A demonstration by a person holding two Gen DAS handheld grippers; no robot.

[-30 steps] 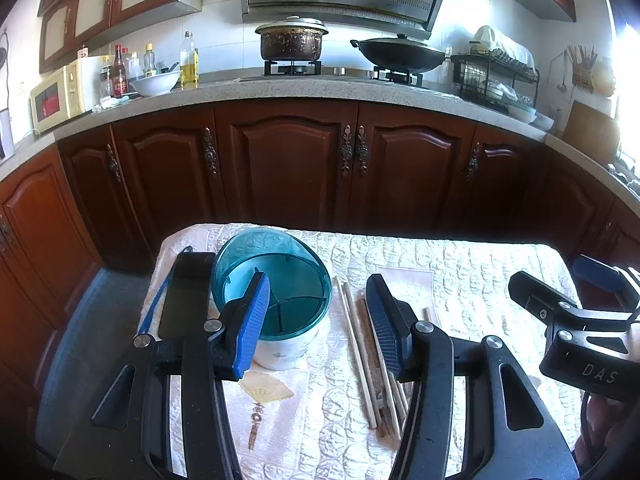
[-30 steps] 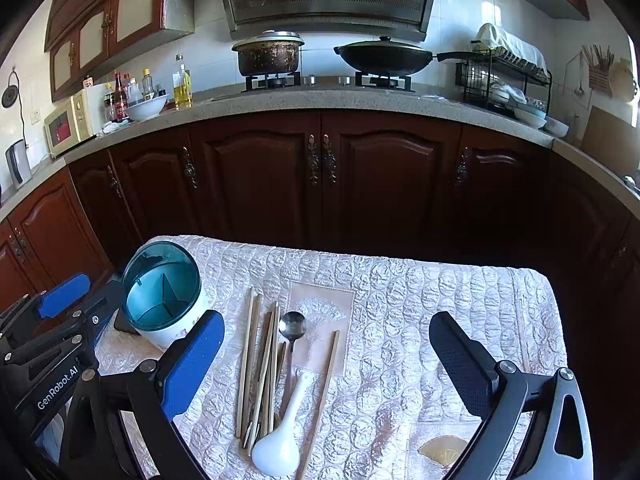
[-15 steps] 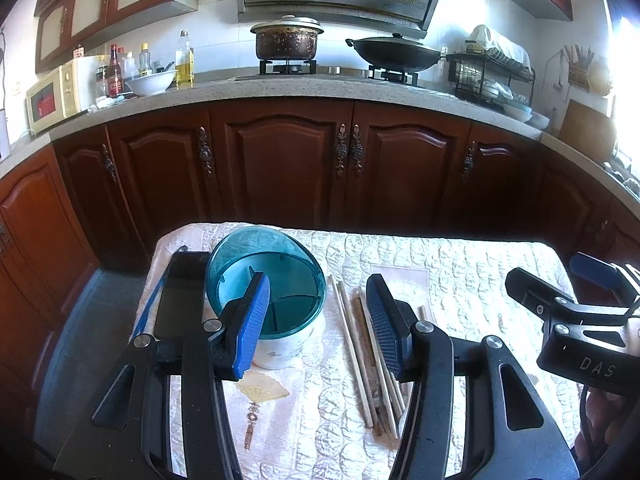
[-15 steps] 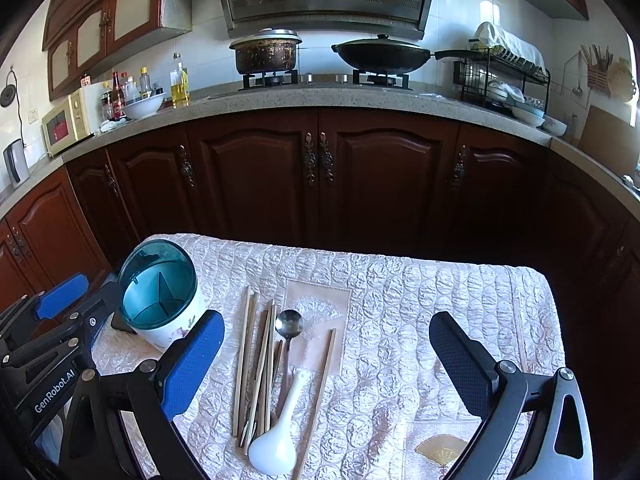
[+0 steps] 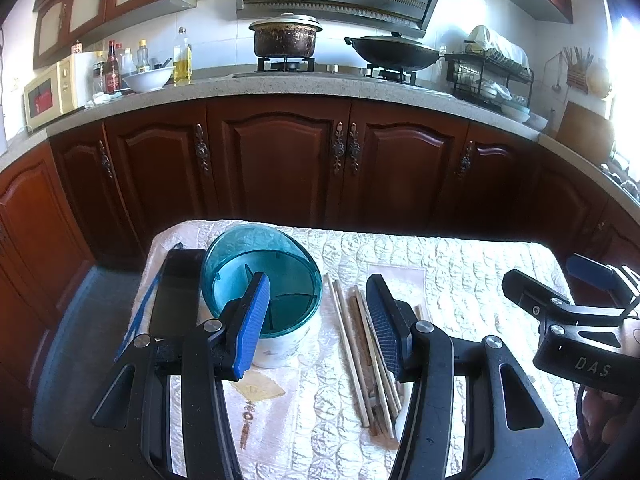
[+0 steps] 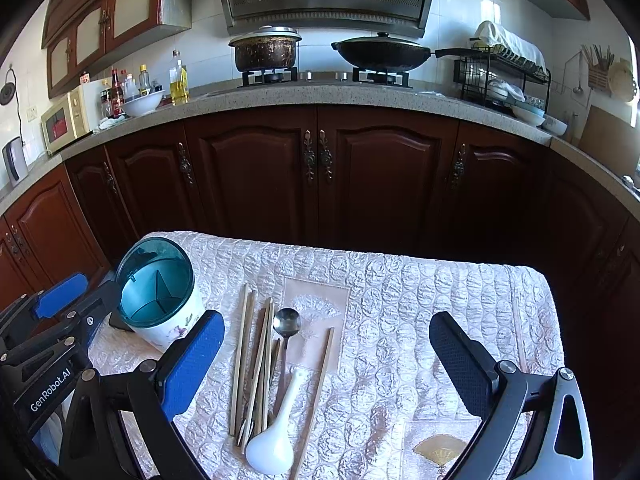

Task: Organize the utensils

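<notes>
A white utensil holder with a teal divided top [image 5: 264, 292] [image 6: 158, 300] stands at the table's left. Several wooden chopsticks [image 6: 252, 364] [image 5: 356, 344] lie in a loose bundle beside it. A metal spoon [image 6: 286, 332] and a white ceramic spoon [image 6: 276, 428] lie among them, and one chopstick [image 6: 318, 392] lies apart to the right. My left gripper [image 5: 316, 312] is open above the holder's right edge and the chopsticks, holding nothing. My right gripper [image 6: 326, 344] is wide open over the utensils, also with nothing in it.
A dark phone [image 5: 176, 292] with a blue strap lies left of the holder. The quilted tablecloth [image 6: 420, 304] covers a small table; dark wooden cabinets [image 6: 320, 176] and a counter with pot and wok stand behind. Bare cloth stretches to the right.
Both views have shifted slightly, with the holder and utensils sitting a touch lower and nearer. Neither gripper has changed its opening.
</notes>
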